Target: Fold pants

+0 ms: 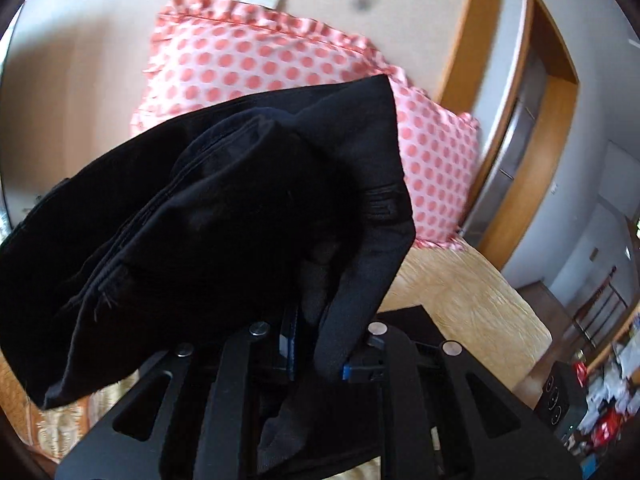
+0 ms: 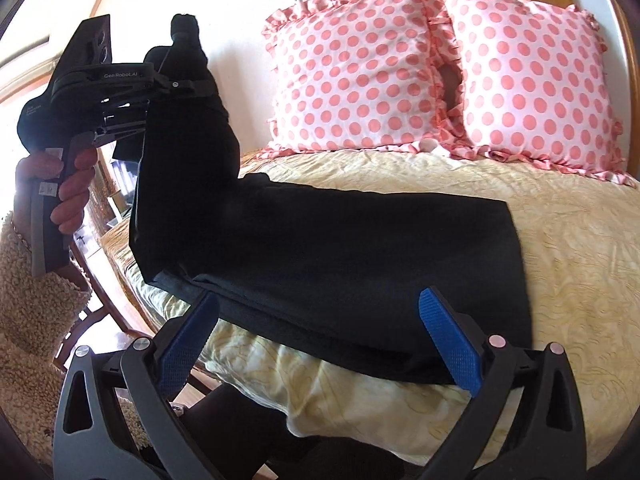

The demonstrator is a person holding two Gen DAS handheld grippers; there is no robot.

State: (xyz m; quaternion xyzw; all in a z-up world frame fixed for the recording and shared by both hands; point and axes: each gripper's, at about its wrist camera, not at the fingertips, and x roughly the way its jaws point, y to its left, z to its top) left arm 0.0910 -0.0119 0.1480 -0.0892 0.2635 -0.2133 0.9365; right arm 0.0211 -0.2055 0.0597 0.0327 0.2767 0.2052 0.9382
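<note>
Black pants (image 2: 360,264) lie across the yellow bed cover (image 2: 580,264); their left end is lifted high off the bed. My left gripper (image 2: 176,84) is shut on that lifted end, held up at the left. In the left wrist view the bunched black cloth (image 1: 224,220) fills the middle and hides the left gripper's (image 1: 320,360) fingertips. My right gripper (image 2: 316,340) is open and empty, its blue pads (image 2: 448,340) just above the near edge of the pants.
Two pink polka-dot pillows (image 2: 360,72) stand against the headboard wall at the back. The bed's left edge drops to a wooden chair and floor (image 2: 100,320). In the left wrist view, a doorway (image 1: 532,120) and cluttered shelf are at right.
</note>
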